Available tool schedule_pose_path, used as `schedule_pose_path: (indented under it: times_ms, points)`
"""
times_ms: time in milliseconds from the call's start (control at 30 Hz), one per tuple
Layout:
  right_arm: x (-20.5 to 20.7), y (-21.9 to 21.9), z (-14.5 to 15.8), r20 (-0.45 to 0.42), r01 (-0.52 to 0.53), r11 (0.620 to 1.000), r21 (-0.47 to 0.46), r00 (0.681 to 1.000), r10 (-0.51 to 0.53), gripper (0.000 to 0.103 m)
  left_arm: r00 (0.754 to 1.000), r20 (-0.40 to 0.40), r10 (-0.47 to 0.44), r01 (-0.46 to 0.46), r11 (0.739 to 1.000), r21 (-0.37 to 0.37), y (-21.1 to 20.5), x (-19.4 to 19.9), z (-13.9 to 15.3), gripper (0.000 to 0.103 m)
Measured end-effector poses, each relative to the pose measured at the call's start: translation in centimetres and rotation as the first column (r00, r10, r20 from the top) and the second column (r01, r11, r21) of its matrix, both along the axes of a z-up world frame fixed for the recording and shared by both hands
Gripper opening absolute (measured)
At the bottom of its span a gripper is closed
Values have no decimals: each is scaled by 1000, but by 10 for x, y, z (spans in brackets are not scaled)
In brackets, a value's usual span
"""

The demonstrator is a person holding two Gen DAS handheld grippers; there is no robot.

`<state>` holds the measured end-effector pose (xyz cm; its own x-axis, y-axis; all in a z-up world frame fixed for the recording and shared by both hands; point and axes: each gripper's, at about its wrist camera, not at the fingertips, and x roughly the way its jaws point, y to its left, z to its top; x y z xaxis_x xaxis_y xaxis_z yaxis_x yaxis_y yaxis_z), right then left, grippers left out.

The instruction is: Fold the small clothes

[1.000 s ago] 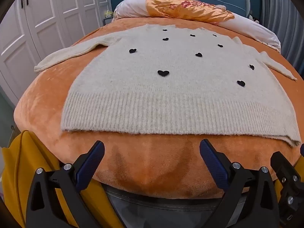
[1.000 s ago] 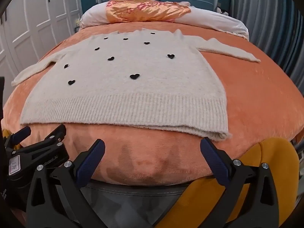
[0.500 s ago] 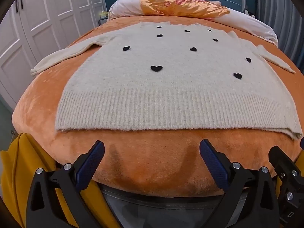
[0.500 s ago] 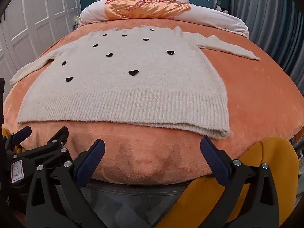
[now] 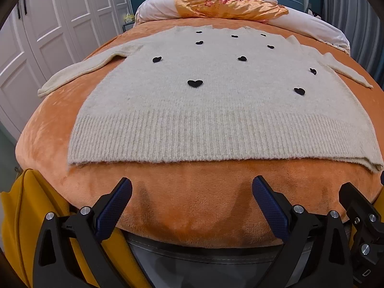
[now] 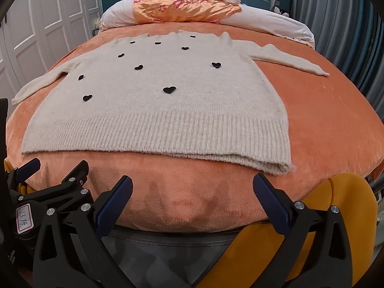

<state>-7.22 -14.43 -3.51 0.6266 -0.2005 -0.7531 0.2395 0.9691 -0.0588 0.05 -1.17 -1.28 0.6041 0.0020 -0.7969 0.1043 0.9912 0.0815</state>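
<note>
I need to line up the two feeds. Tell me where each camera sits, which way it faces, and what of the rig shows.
Left wrist: on the left gripper at the bed's foot, facing the headboard over the sweater; its open fingers, and the right gripper's edge, show.
Right wrist: on the right gripper alongside, facing likewise; its open fingers show, the left gripper at left.
Shared: sweater, orange blanket, pillows.

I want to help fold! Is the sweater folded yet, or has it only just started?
Only just started. Done: the sweater lies spread flat on the blanket, both sleeves out to the sides. In hand: nothing; the left gripper and right gripper are open, near the hem, not touching it. Left: every fold, sleeves first probably, then the body.
</note>
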Motion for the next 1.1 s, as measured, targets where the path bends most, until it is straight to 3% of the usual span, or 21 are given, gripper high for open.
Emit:
schedule_pose_path:
  times_ms: [1100]
  points:
    - [1,0,-5,-10,0,1000,5,1000,1,98,1000,-6,2,-2,1000,0,0,-1,-2,98]
